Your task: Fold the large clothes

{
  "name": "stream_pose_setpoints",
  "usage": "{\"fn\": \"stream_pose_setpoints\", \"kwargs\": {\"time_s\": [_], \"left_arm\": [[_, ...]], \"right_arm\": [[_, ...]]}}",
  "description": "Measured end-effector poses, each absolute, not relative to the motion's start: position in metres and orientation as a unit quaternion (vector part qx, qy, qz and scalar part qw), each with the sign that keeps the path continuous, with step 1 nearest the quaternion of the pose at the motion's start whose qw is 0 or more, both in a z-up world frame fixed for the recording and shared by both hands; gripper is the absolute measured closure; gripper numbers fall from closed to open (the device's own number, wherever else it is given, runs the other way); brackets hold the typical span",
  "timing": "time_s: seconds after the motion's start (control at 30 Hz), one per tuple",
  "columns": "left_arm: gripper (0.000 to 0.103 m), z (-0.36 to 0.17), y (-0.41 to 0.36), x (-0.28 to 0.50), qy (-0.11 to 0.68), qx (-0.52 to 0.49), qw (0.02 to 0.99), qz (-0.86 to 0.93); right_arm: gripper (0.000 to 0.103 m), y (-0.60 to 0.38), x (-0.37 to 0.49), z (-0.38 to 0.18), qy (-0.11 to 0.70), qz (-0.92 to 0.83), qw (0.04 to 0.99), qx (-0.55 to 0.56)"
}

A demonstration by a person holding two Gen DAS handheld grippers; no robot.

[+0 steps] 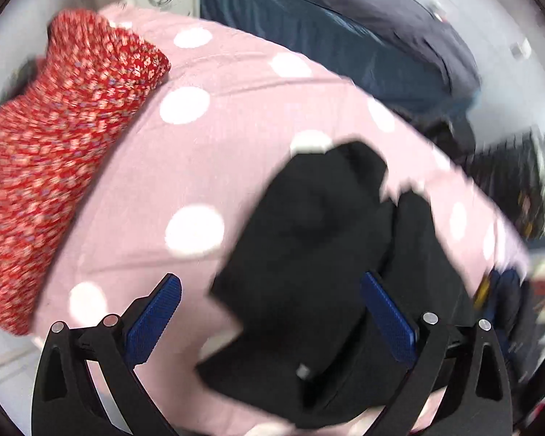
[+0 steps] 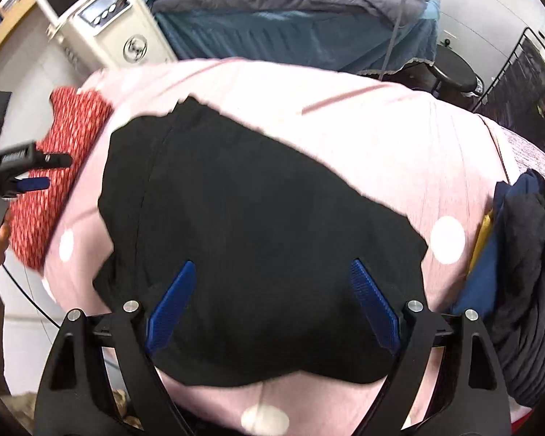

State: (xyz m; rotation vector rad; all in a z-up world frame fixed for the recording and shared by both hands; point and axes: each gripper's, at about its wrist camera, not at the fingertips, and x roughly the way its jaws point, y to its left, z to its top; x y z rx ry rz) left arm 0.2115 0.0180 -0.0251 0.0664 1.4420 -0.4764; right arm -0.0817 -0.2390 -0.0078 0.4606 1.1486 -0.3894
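Note:
A black garment (image 2: 254,236) lies spread on a pink sheet with white dots (image 2: 363,138). It also shows in the left wrist view (image 1: 319,254), partly bunched. My right gripper (image 2: 272,269) is open and empty, hovering over the garment's near part. My left gripper (image 1: 272,283) is open and empty above the garment's left edge. The left gripper also shows at the far left of the right wrist view (image 2: 36,170), apart from the garment.
A red flowered cloth (image 1: 54,152) lies at the left of the pink sheet (image 1: 207,145), also in the right wrist view (image 2: 54,181). A pile of dark and blue clothes (image 2: 527,272) sits at the right. A blue bed (image 2: 290,36) and a white cabinet (image 2: 101,25) stand behind.

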Motion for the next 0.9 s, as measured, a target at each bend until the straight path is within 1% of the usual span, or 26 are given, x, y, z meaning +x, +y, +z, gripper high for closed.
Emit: {"fn": "stream_pose_setpoints", "kwargs": {"time_s": [0.1,0.17,0.27,0.33,0.37,0.4,0.43,0.47,0.5,0.53,0.57,0.6,0.67,0.77,0.8,0.9], "left_arm": [[0.006,-0.062,0.004,0.255,0.692,-0.030,0.687,-0.219],[0.006,-0.090,-0.010,0.268,0.717,-0.046,0.655,-0.233],[0.007,-0.123,-0.038,0.272,0.747,-0.025,0.618,-0.244],[0.010,-0.138,-0.054,0.269,0.757,-0.034,0.597,-0.264],[0.017,-0.141,-0.057,0.267,0.759,-0.037,0.592,-0.269],[0.028,-0.144,-0.061,0.267,0.761,-0.039,0.587,-0.274],[0.035,-0.146,-0.065,0.265,0.762,-0.040,0.582,-0.282],[0.046,-0.144,-0.069,0.264,0.762,-0.042,0.577,-0.291],[0.059,-0.141,-0.070,0.263,0.760,-0.043,0.576,-0.298],[0.065,-0.136,-0.071,0.259,0.756,-0.041,0.577,-0.306],[0.081,-0.130,-0.072,0.256,0.751,-0.038,0.580,-0.313],[0.092,-0.125,-0.073,0.252,0.747,-0.033,0.583,-0.319],[0.095,-0.101,-0.069,0.235,0.723,-0.012,0.601,-0.340],[0.096,-0.065,-0.061,0.190,0.692,0.023,0.611,-0.385],[0.097,-0.048,-0.053,0.164,0.681,0.034,0.607,-0.409],[0.098,-0.025,-0.026,0.108,0.675,0.035,0.579,-0.455]], "right_arm": [[0.017,-0.246,-0.067,-0.013,0.538,-0.189,0.795,0.205],[0.017,-0.250,-0.060,-0.016,0.543,-0.189,0.793,0.201],[0.017,-0.254,-0.055,-0.020,0.549,-0.193,0.789,0.198],[0.017,-0.258,-0.055,-0.023,0.551,-0.195,0.786,0.200],[0.017,-0.258,-0.056,-0.024,0.551,-0.197,0.785,0.202],[0.017,-0.260,-0.057,-0.025,0.551,-0.199,0.785,0.204],[0.017,-0.260,-0.058,-0.025,0.551,-0.202,0.783,0.206],[0.017,-0.262,-0.059,-0.026,0.551,-0.205,0.782,0.208],[0.017,-0.262,-0.060,-0.026,0.551,-0.208,0.781,0.208],[0.017,-0.263,-0.060,-0.025,0.550,-0.210,0.782,0.206],[0.017,-0.261,-0.061,-0.024,0.549,-0.212,0.783,0.203],[0.017,-0.261,-0.062,-0.022,0.547,-0.213,0.785,0.197],[0.017,-0.257,-0.062,-0.017,0.542,-0.213,0.792,0.184],[0.017,-0.250,-0.061,-0.006,0.529,-0.207,0.806,0.164],[0.017,-0.247,-0.062,-0.002,0.522,-0.204,0.813,0.159],[0.017,-0.237,-0.066,0.008,0.498,-0.187,0.832,0.160]]}}
